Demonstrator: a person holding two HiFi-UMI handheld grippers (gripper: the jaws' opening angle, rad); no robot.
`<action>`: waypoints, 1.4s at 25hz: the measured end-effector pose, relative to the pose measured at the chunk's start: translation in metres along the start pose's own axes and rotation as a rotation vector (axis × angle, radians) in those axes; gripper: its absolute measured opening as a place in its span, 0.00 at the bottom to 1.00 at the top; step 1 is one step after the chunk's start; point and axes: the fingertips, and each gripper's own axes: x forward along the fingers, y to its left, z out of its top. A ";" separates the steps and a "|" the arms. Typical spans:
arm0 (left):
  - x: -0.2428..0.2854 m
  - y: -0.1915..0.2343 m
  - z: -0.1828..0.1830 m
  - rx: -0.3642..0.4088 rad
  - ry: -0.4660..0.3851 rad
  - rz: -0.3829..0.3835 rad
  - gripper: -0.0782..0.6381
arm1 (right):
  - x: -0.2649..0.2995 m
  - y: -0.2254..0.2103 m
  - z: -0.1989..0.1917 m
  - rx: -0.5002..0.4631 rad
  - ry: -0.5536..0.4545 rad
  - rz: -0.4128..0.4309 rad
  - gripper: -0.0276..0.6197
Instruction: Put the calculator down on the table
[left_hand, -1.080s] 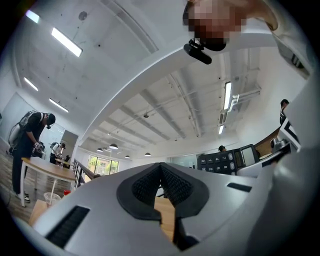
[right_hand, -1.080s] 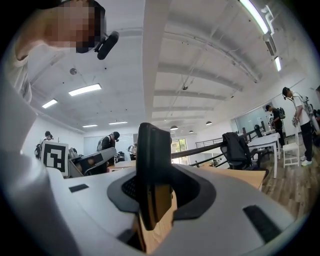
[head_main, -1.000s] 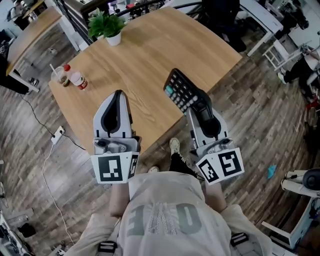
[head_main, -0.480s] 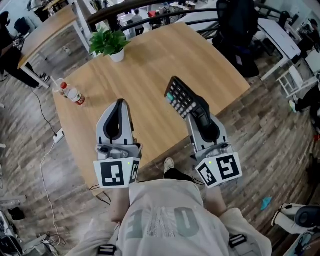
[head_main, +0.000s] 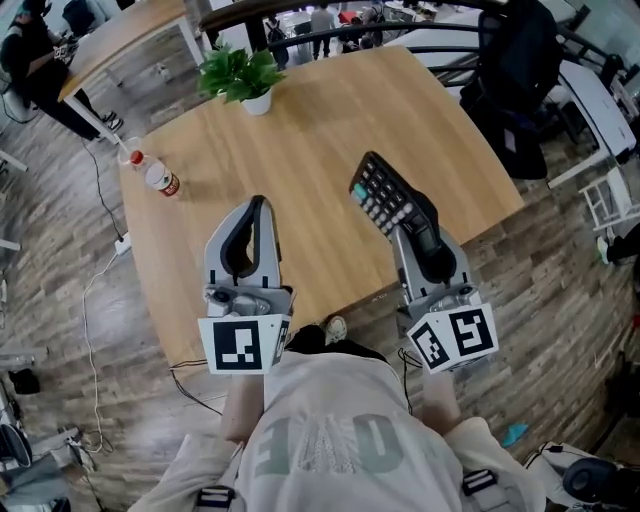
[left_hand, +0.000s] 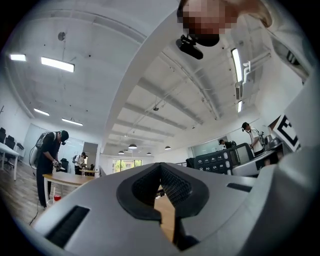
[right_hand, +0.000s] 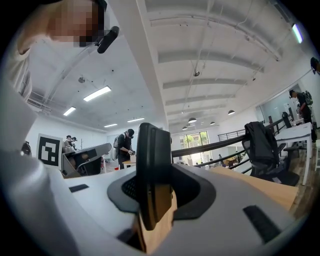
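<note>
Plank floor (head_main: 560, 290), grey-brown wood grain, runs round all sides of the table (head_main: 330, 130). The table is a light wood-veneer top, smooth, with straight edges and rounded corners, set at an angle to the person. Most of its top is bare: the centre and the far right lie open, and the near edge sits just ahead of both grippers. A black chair (head_main: 510, 90) draped in dark cloth stands just off the far right edge. The right gripper (head_main: 418, 232), a grey moulded shell with dark pads, is clenched on the near end of the calculator (head_main: 385, 195). The calculator is a flat black slab held over the near right part of the table. It is turned on edge (the right gripper view shows it upright between the pads (right_hand: 154, 175)), with its keys facing left and its free end towards the table's centre. The left gripper (head_main: 258, 210) is over the near left part, well apart from the calculator, its jaws closed tip to tip on nothing. A leafy green plant (head_main: 245, 75) in a white pot stands at the far edge. A small clear bottle (head_main: 160, 180) lies near the left corner.
</note>
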 end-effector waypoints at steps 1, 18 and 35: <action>0.003 -0.002 -0.001 0.012 -0.001 -0.013 0.12 | 0.004 -0.001 -0.001 0.002 0.005 0.008 0.23; 0.038 0.030 -0.036 -0.011 0.084 0.030 0.12 | 0.088 -0.019 -0.025 -0.092 0.258 0.234 0.23; 0.042 0.101 -0.120 0.044 0.246 0.141 0.12 | 0.208 -0.011 -0.121 -0.662 0.922 0.880 0.23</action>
